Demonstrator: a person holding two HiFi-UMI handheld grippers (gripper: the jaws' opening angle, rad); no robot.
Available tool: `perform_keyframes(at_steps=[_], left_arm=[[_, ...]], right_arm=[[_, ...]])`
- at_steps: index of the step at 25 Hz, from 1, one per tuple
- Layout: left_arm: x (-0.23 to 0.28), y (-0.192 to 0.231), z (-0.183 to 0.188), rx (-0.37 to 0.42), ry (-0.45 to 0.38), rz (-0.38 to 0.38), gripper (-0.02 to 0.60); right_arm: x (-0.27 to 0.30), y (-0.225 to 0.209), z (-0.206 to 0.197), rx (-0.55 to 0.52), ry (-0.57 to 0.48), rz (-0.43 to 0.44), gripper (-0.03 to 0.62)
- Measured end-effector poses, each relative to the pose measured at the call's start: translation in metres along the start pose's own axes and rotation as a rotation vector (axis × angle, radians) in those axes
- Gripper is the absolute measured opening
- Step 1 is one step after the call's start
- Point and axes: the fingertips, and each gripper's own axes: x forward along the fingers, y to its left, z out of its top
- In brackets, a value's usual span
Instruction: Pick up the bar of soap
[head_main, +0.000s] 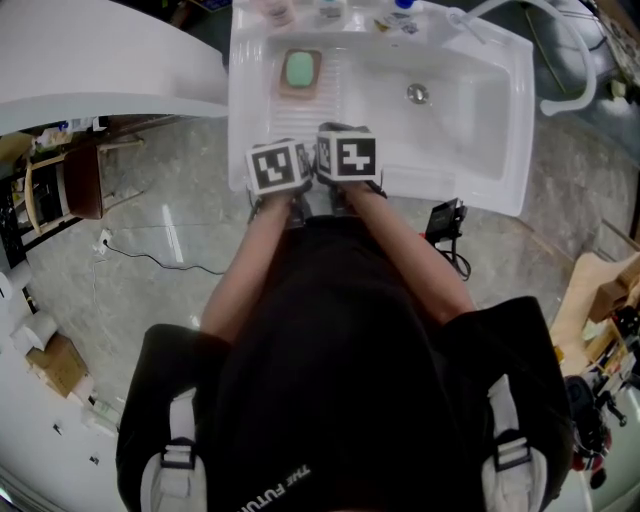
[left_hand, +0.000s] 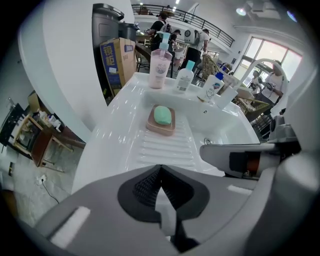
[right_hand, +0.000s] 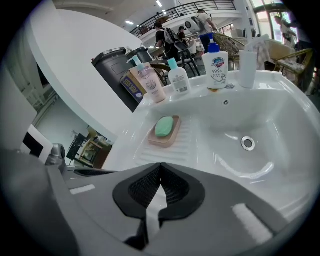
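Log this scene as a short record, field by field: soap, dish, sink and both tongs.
soap: green bar, lying in the dish
dish: tan, on the sink's ribbed ledge
sink: white, bottles along its back rim
left tongs: shut, empty, apart from the soap
right tongs: shut, empty, beside the left tongs

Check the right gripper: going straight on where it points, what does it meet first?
Probably the sink's ribbed drainboard, just short of the soap dish with the green soap. The shut right gripper aims there; depth is unclear, so the dish's near edge might come first.
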Motion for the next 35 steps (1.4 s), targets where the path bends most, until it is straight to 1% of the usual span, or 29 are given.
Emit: perform_keyframes(at_steps=[5, 7, 10, 12, 18, 20, 22, 25, 27, 30, 33, 35], left_arm=[[-0.002, 0.019, 0.018, 0.014, -0.011, 0.004, -0.002], [-0.002, 0.029, 0.029, 0.020, -0.015, 0.009, -0.002], [0.000, 0.041, 0.043, 0.028, -0.015, -0.003, -0.002], [0.001, 0.048, 0.051, 0.033, -0.007, -0.011, -0.002], [0.001, 0.079, 0.079, 0.067, -0.008, -0.008, -0.002], [0.003, 0.087, 0.084, 0.071, -0.005, -0.017, -0.002], [0.009, 0.093, 0.085, 0.065, 0.008, -0.031, -0.002], [0.011, 0.098, 0.096, 0.090, 0.012, -0.039, -0.002], [0.018, 0.100, 0.098, 0.083, 0.034, -0.061, -0.002], [0.027, 0.105, 0.104, 0.087, 0.054, -0.080, -0.002], [0.032, 0.107, 0.108, 0.100, 0.060, -0.097, -0.002], [0.035, 0.110, 0.109, 0.106, 0.066, -0.105, -0.002]], right_arm=[[0.009, 0.015, 0.016, 0.005, -0.034, 0.008, 0.014], [0.011, 0.019, 0.023, -0.005, -0.043, -0.014, 0.014], [0.015, 0.026, 0.038, -0.054, -0.080, -0.052, 0.015], [0.021, 0.030, 0.046, -0.055, -0.094, -0.063, 0.015], [0.042, 0.045, 0.066, -0.028, -0.106, -0.079, 0.130], [0.049, 0.049, 0.070, -0.025, -0.103, -0.090, 0.168], [0.056, 0.051, 0.073, -0.027, -0.103, -0.099, 0.193], [0.066, 0.052, 0.081, -0.034, -0.108, -0.121, 0.225], [0.074, 0.050, 0.086, -0.042, -0.108, -0.140, 0.241], [0.087, 0.047, 0.095, -0.045, -0.101, -0.168, 0.241], [0.097, 0.042, 0.099, -0.051, -0.090, -0.195, 0.265], [0.103, 0.040, 0.102, -0.059, -0.084, -0.214, 0.270]])
